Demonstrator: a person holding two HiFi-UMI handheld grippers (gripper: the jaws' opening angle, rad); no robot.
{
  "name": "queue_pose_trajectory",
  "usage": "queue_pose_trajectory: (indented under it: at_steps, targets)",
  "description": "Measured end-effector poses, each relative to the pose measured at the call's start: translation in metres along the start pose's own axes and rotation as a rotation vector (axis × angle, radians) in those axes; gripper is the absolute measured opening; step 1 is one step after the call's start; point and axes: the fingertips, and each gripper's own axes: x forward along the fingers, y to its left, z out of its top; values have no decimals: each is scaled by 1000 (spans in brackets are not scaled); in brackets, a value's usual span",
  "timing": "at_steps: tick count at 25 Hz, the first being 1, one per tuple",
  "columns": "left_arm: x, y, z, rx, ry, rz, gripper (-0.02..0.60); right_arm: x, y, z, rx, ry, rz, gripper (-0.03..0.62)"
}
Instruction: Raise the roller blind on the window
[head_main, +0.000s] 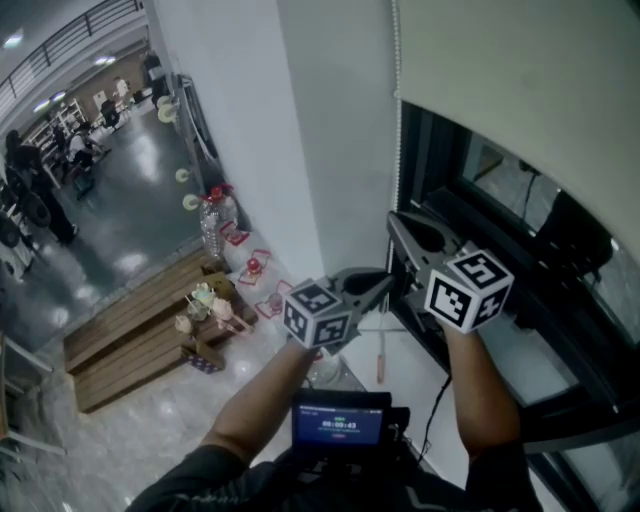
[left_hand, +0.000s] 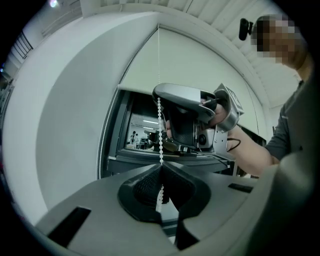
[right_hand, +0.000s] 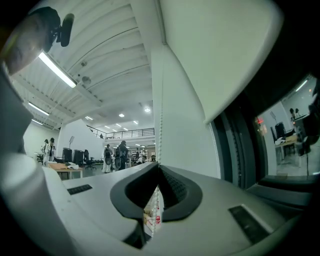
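At the left edge of the window, the bead chain hangs straight down beside the white wall. The roller blind covers the upper part of the window, and dark glass shows below its bottom edge. The left gripper has its jaws closed on the bead chain, which passes between the pads. The right gripper sits just above the left one, with its jaws likewise pressed together on the same chain. Both grippers point level toward the window.
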Motion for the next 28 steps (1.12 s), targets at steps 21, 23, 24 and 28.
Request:
queue_pose_trajectory:
  at_steps: [21, 23, 24, 28]
  targets:
    - [-35, 15, -30, -51, 122, -21, 100, -8, -5, -65, 54, 91, -10, 0]
    - [-44, 15, -2, -51, 60, -22, 100, -8, -3, -65, 54, 90, -3, 0]
    - [-46, 14, 13, -41, 29, -17, 100, -8, -2, -65, 55, 89, 0, 0]
    - [-45, 9, 81, 13, -89, -14, 100, -7, 3, -66, 56, 85, 14, 0]
